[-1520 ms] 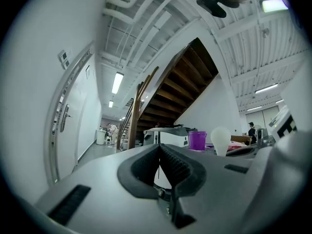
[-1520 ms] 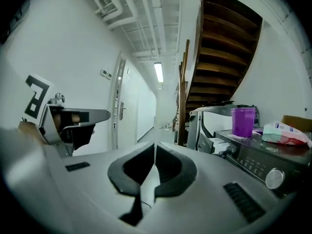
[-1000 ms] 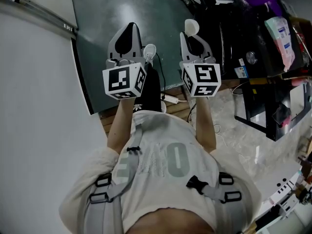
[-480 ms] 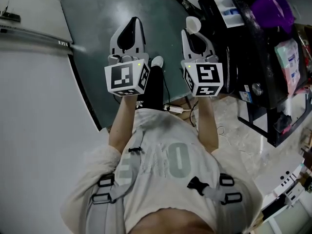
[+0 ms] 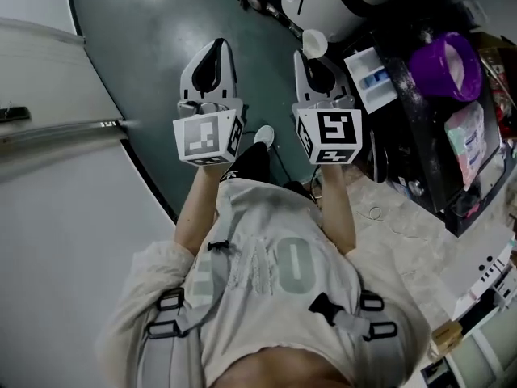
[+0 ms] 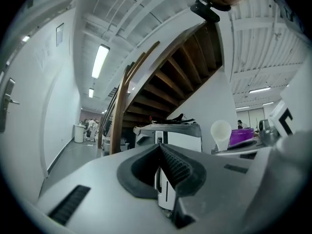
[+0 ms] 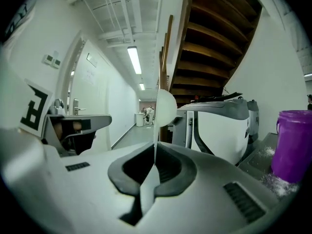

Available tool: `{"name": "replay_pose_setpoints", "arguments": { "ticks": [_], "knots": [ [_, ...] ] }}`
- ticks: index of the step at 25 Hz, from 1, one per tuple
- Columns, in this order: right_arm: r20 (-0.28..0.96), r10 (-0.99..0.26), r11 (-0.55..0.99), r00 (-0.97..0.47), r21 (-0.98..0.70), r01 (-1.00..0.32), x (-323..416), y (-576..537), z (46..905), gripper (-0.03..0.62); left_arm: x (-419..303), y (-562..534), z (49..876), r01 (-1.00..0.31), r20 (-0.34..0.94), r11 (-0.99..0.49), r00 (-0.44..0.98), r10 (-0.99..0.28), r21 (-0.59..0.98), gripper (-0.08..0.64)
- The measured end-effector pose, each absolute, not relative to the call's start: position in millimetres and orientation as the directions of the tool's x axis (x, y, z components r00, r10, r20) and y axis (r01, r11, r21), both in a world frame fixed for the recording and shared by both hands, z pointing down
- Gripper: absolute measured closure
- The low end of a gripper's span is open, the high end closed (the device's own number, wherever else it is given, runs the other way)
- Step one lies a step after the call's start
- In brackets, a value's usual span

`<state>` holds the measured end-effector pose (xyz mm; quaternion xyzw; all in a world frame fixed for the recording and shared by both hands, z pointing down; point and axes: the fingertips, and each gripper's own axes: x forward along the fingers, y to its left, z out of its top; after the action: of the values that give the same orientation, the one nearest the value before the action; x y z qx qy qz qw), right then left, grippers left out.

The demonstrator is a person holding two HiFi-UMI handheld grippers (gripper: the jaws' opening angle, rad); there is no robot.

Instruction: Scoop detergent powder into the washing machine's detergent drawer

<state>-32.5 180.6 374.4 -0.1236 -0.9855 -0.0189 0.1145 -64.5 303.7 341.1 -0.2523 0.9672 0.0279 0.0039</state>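
Note:
My right gripper [image 5: 306, 56] is shut on the thin handle of a white plastic scoop [image 5: 313, 43], whose round bowl [image 7: 165, 107] stands upright above the jaws. The bowl's inside is hidden. My left gripper [image 5: 216, 47] hangs beside it on the left, shut with nothing between its jaws [image 6: 161, 149]. To the right of the scoop a white detergent drawer [image 5: 370, 79] with a blue insert stands open. Beyond it a purple tub [image 5: 448, 65] sits on a dark top dusted with white powder. The white washing machine [image 7: 222, 126] is ahead of the right gripper.
A dark green floor [image 5: 161, 31] lies under both grippers, with a white wall and door [image 5: 48, 136] at the left. A wooden staircase [image 7: 209, 43] rises overhead. A packet [image 5: 467, 144] and clutter sit on the dark stand at the right.
The view has swung so that the drawer, the purple tub and the washing machine now lie close to the right gripper. Both grippers keep their pose, scoop still held.

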Motion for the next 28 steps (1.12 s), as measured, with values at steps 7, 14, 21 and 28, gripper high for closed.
{"name": "replay_pose_setpoints", "arguments": {
  "ticks": [7, 14, 21, 28],
  "knots": [
    [0.221, 0.142, 0.989, -0.965, 0.019, 0.150, -79.2, 137.4, 344.8, 0.584, -130.8, 263.1, 323.0, -0.523, -0.017, 0.847, -0.852, -0.524, 0.092, 0.540],
    [0.220, 0.052, 0.999, -0.974, 0.000, 0.054, -78.9, 75.2, 336.2, 0.584, -135.4, 190.5, 301.8, -0.617, -0.028, 0.782, -0.786, -0.617, 0.088, 0.540],
    [0.215, -0.045, 0.999, -0.975, -0.006, -0.047, -56.1, 6.2, 332.7, 0.584, -118.7, 102.5, 295.8, -0.725, -0.037, 0.681, -0.687, -0.726, 0.101, 0.540],
    [0.202, -0.270, 0.959, -0.941, -0.032, -0.282, -2.9, -79.5, 331.9, 0.584, -86.4, 2.2, 288.8, -0.871, -0.051, 0.488, -0.490, -0.870, 0.055, 0.540]
  ]
}}
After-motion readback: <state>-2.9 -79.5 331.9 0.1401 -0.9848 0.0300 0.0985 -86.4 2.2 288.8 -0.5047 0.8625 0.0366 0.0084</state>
